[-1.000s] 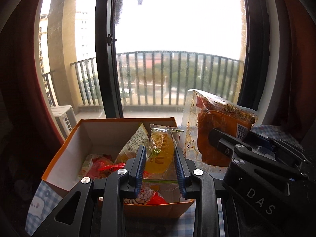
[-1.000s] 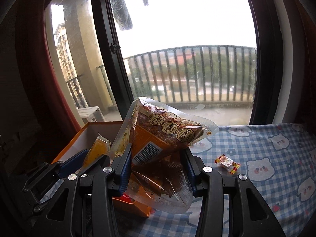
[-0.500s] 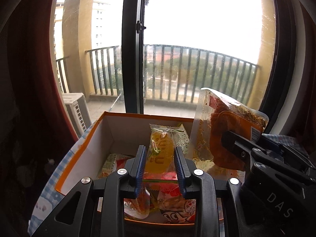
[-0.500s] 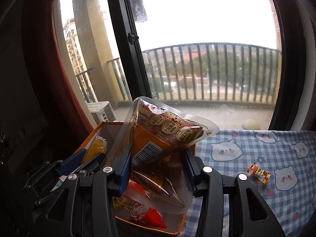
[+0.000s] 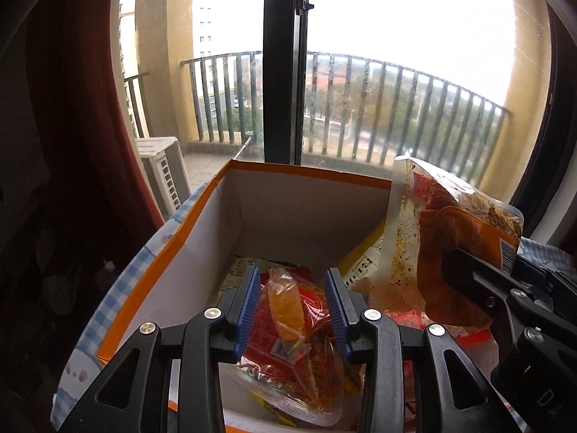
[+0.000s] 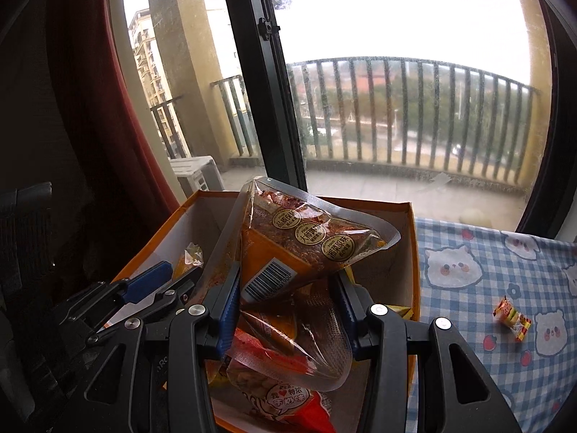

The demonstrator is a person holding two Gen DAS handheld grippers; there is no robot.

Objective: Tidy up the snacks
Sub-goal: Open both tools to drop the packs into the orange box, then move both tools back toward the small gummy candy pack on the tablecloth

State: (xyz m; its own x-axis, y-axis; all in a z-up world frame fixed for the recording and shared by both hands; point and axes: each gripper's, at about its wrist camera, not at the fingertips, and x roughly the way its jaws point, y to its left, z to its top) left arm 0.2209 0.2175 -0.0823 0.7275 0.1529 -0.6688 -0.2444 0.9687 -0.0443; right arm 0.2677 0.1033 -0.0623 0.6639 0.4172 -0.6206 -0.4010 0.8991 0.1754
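Two packets matter here, one at each set of jaws, both over the orange box (image 5: 202,216).

Nearest, low in the left wrist frame, the left gripper (image 5: 293,301) has its jaws opening; the small yellow packet (image 5: 286,305) sits between the blue pads, and we cannot see either pad pressing on it. It lies on the red wrappers already heaped in the box. We judge it light, soft and slick, so a pinch across its flat middle would suit it better than the crimped ends.

Low centre of the right wrist frame, the right gripper (image 6: 288,306) pinches the large clear pouch (image 6: 299,252) at its lower half, the upper part leaning up and right above the jaws. It is a clear film bag with an orange label, a barcode, three round gold stickers and dark reddish contents. We judge it heavier, limp and slippery, liable to sag or slide; a hold near the sealed edge would be firmer.

Farther right, a small wrapped candy (image 6: 512,317) lies on the blue checked cloth (image 6: 487,252) over the tabletop.
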